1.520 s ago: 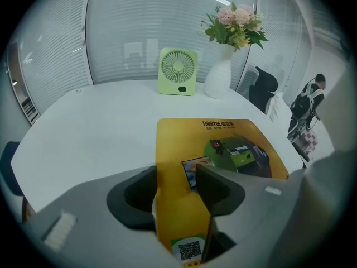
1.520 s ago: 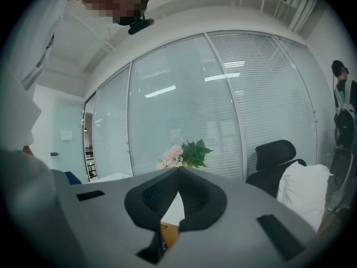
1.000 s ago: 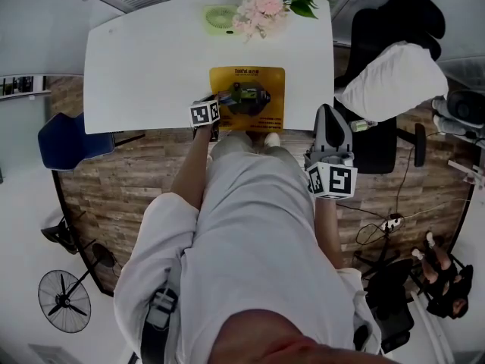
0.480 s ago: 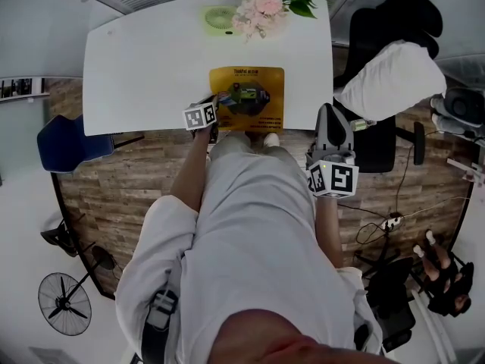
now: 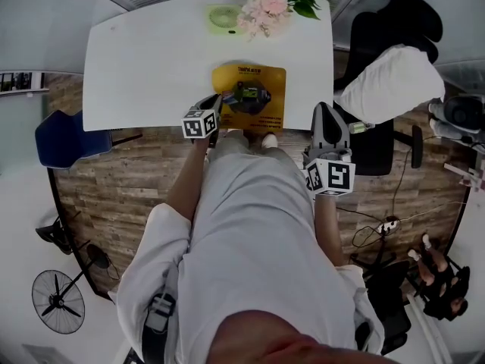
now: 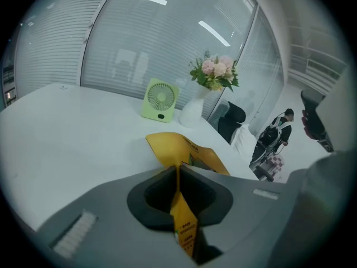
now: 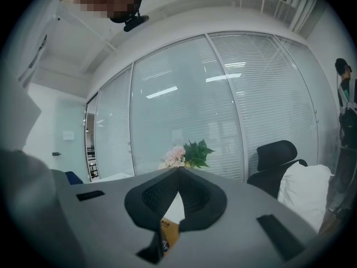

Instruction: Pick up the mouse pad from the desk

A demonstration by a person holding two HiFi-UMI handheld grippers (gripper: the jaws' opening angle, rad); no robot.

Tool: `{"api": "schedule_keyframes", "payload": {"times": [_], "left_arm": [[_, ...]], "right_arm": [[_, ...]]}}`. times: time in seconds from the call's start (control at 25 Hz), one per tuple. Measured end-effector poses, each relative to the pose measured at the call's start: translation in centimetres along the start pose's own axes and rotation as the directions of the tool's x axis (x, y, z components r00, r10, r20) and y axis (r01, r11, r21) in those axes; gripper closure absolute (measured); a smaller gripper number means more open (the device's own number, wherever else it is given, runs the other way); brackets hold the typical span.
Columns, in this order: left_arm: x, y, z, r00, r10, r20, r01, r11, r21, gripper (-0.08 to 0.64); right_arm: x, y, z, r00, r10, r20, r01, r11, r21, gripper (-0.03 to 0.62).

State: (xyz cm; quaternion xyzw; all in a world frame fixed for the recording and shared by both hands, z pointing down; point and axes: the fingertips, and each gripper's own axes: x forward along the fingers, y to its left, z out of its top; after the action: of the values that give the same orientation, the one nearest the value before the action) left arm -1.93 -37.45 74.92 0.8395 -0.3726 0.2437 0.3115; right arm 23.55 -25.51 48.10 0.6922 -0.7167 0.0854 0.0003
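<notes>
The yellow mouse pad [image 5: 261, 116] lies at the near edge of the white desk [image 5: 144, 59], with a dark mouse [image 5: 250, 94] resting on it. My left gripper [image 5: 215, 108] is at the pad's near left corner, which is bent up off the desk. In the left gripper view the jaws [image 6: 178, 171] are shut on that yellow corner of the mouse pad [image 6: 184, 147]. My right gripper [image 5: 324, 111] hangs off the desk's right end, away from the pad. Its jaws [image 7: 178, 169] are shut with nothing in them; a bit of the mouse pad [image 7: 169, 233] shows below them.
A small green fan [image 5: 223, 15] and a vase of flowers [image 5: 269, 2] stand at the desk's far edge. A black office chair with a white pillow [image 5: 390, 82] is to the right, a blue chair [image 5: 64, 139] to the left, a floor fan [image 5: 57, 302] behind.
The left gripper has risen with the pad's near left corner, which now curls up off the desk. The right gripper has stayed where it was.
</notes>
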Motion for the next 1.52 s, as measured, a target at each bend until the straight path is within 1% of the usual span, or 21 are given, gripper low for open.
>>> {"api": "schedule_keyframes", "payload": {"times": [0.2,0.32,0.44,0.56,0.64,0.76,0.84,1.08,1.32,1.4,1.48,1.52], "left_arm": [[-2.1,-3.0,2.5,0.996,-0.046,0.07,0.04,0.996,0.084,0.54],[-3.6,-5.2,4.7,0.988,-0.078,0.135,0.062,0.991,0.121,0.54],[-5.2,-7.3,7.3,0.972,-0.111,0.205,0.082,0.986,0.144,0.541],[-6.7,-8.8,9.9,0.956,-0.131,0.264,0.085,0.98,0.182,0.541],[-7.8,-9.5,11.6,0.943,-0.133,0.304,0.072,0.976,0.205,0.541],[-9.9,-10.2,14.2,0.92,-0.128,0.37,0.033,0.967,0.253,0.541],[-11.7,-10.5,15.9,0.9,-0.124,0.418,0.003,0.96,0.279,0.541],[-17.6,-10.8,20.5,0.825,-0.105,0.555,-0.097,0.942,0.321,0.541],[-23.6,-11.6,23.7,0.727,-0.093,0.68,-0.173,0.934,0.314,0.54],[-25.2,-12.2,24.5,0.699,-0.094,0.708,-0.2,0.926,0.32,0.54],[-26.3,-13.1,25.1,0.68,-0.095,0.727,-0.233,0.912,0.337,0.54],[-26.7,-13.5,25.3,0.674,-0.095,0.732,-0.249,0.905,0.346,0.54]], "right_arm": [[0.2,0.8,-0.2,1.0,0.028,0.0,-0.028,1.0,-0.007,0.589],[0.2,1.2,-0.3,0.999,0.041,-0.003,-0.041,0.999,-0.013,0.589],[0.1,1.8,-0.2,0.999,0.053,-0.002,-0.053,0.998,-0.018,0.589],[0.2,2.2,0.1,0.998,0.067,0.004,-0.067,0.997,-0.027,0.589],[0.3,2.5,0.3,0.997,0.075,0.011,-0.074,0.997,-0.032,0.589],[0.6,3.1,0.9,0.996,0.09,0.022,-0.089,0.995,-0.042,0.589],[0.8,3.7,1.5,0.994,0.105,0.03,-0.103,0.993,-0.052,0.589],[1.7,4.8,2.8,0.988,0.144,0.056,-0.139,0.987,-0.082,0.589],[2.5,5.5,6.2,0.98,0.15,0.131,-0.138,0.986,-0.098,0.589],[2.7,5.9,7.6,0.974,0.16,0.158,-0.143,0.983,-0.115,0.589],[2.9,6.1,9.1,0.967,0.177,0.183,-0.155,0.98,-0.128,0.589],[2.8,6.1,9.7,0.963,0.186,0.194,-0.162,0.978,-0.134,0.591]]}}
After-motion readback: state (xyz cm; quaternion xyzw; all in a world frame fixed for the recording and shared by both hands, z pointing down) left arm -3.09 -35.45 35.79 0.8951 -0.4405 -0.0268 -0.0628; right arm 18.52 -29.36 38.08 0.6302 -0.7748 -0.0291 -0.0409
